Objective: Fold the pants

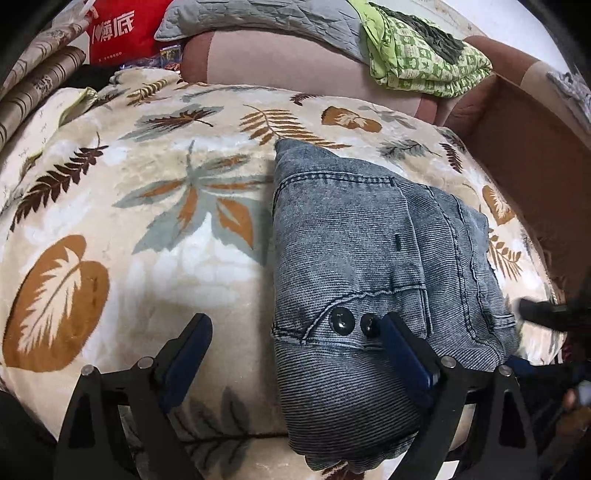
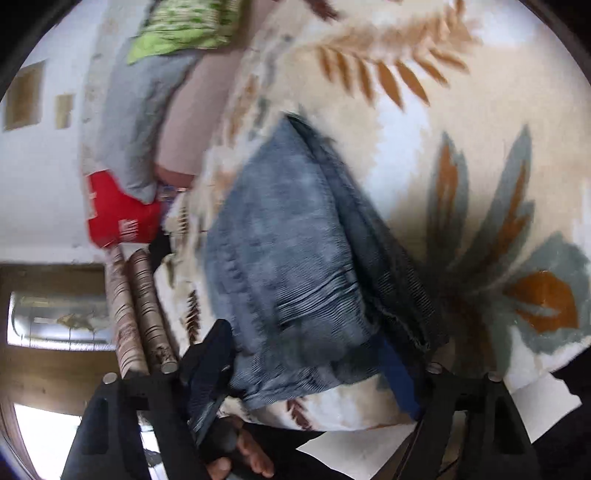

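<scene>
- The red bag [image 1: 122,33], at about eleven o'clock in the left wrist view, carries white printed characters; the last one reads "底", and the smaller line beneath is too fine to make out.
- The pants [image 1: 362,266] are faded blue-grey denim with a ribbed weave, dark double stitching along the seams, a short buttonhole slit and two round black buttons [image 1: 341,320] near a pocket edge.
- They lie folded into a thick, roughly rectangular bundle on the blanket [image 1: 147,206], from centre toward five o'clock in the left wrist view.
- The blanket is plush cream fleece, patterned with leaves and ferns in ochre, brown and grey-green.
- The left gripper [image 1: 295,332] is spread wide; one blue-padded finger rests over the denim by the buttons, the other stands over bare blanket, nothing clasped.
- The right gripper [image 2: 306,354] is also spread, its two fingers flanking the near end of the bundle [image 2: 295,266]; the view is motion-blurred and I cannot tell whether the pads press the cloth.
- A green checked cloth [image 1: 424,55] is heaped at one o'clock on a pink-brown sofa [image 1: 288,59], beside a grey quilted cover [image 1: 258,16].
- Striped rolled fabric [image 1: 37,85] lies at ten o'clock.
</scene>
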